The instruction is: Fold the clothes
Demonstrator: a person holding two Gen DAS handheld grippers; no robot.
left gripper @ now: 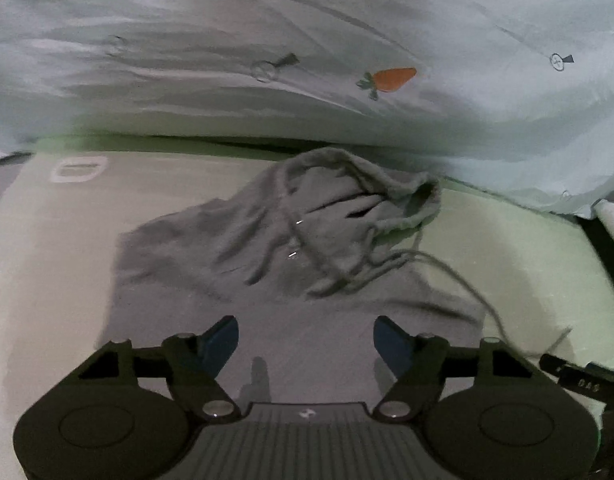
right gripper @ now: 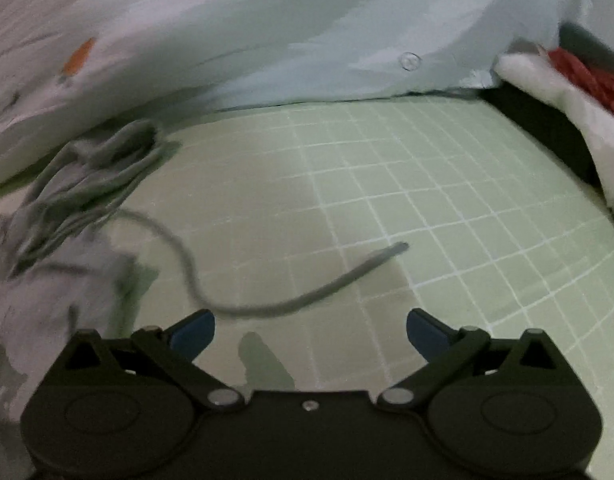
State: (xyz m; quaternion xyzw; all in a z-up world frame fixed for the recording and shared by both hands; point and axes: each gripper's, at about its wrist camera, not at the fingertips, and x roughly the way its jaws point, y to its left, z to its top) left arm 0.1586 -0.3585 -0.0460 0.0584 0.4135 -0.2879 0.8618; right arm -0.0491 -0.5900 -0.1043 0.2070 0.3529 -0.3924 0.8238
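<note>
A grey hooded garment (left gripper: pixel 275 240) lies on the bed, its body flat towards me and its crumpled hood (left gripper: pixel 371 196) at the far end. A grey drawstring (left gripper: pixel 467 284) trails off to the right. My left gripper (left gripper: pixel 306 338) hovers open just above the garment's flat near part, nothing between its blue pads. In the right wrist view the same garment (right gripper: pixel 67 216) lies at the left, and its drawstring (right gripper: pixel 307 300) curves across the green checked sheet (right gripper: pixel 427 208). My right gripper (right gripper: pixel 311 330) is open over the sheet, right of the garment, with the cord just ahead of its fingers.
A pale quilt with carrot prints (left gripper: pixel 307 48) is heaped along the far side of the bed, right behind the hood. At the right edge lie white cloth (right gripper: pixel 547 80) and something red (right gripper: pixel 587 72) past a dark gap. Part of the right gripper (left gripper: pixel 579 376) shows in the left wrist view.
</note>
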